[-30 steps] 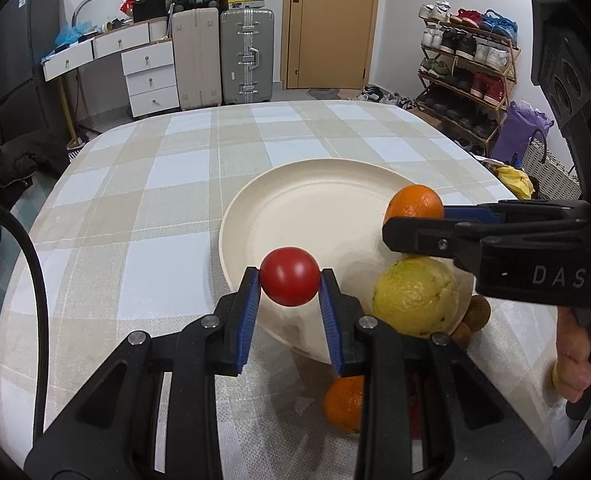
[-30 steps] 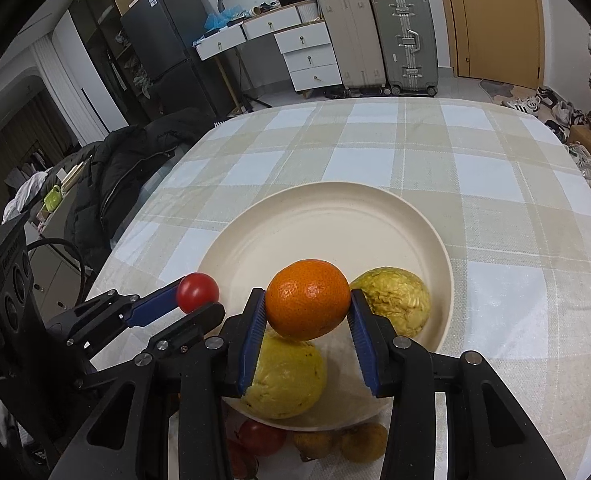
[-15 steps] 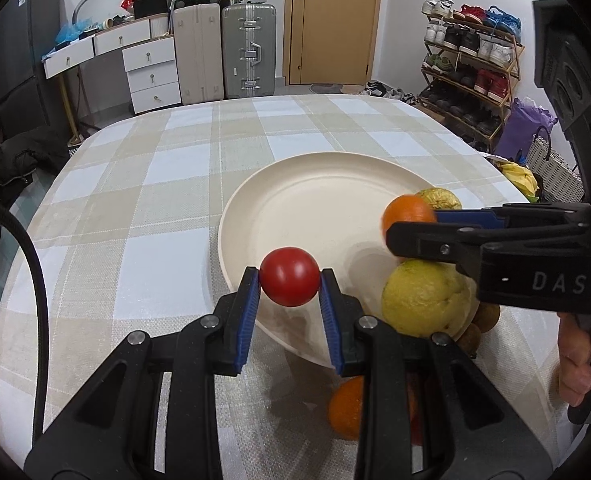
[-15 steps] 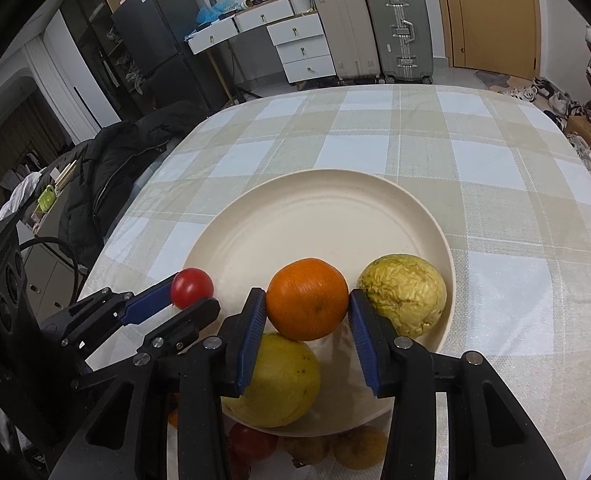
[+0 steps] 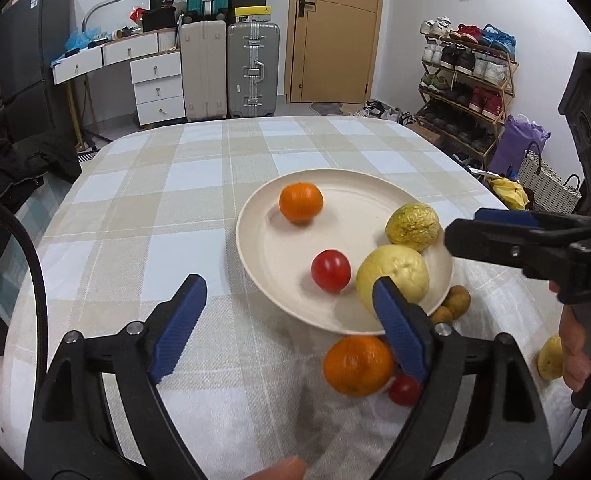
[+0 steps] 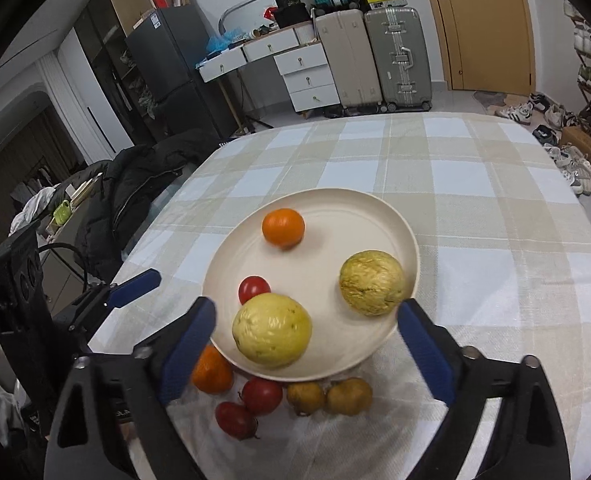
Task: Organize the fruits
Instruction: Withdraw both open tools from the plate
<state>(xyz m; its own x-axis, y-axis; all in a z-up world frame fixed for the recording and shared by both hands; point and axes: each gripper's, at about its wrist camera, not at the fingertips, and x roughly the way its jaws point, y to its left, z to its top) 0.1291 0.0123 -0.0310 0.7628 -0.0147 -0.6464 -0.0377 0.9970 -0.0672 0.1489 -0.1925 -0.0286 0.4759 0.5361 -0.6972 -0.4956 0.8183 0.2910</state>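
Note:
A cream plate (image 5: 295,280) (image 6: 375,208) on the checked tablecloth holds an orange (image 5: 300,202) (image 6: 283,227), a red tomato (image 5: 330,271) (image 6: 253,287), a smooth yellow fruit (image 5: 393,276) (image 6: 272,330) and a wrinkled yellow fruit (image 5: 412,227) (image 6: 372,283). My left gripper (image 5: 291,324) is open and empty at the plate's near edge. My right gripper (image 6: 307,352) is open and empty above the plate's near rim. Off the plate lie another orange (image 5: 357,365) (image 6: 212,372), tomatoes (image 6: 261,396) (image 6: 235,420) and two small brown fruits (image 6: 329,397).
A small yellow fruit (image 5: 550,357) lies on the cloth by the hand holding the right gripper. A dark jacket (image 6: 135,188) hangs at the table's left edge. Suitcases, drawers and a shoe rack stand beyond the table.
Both grippers opened and pulled back. The tomato left the left gripper and the orange left the right gripper; both now lie on the plate.

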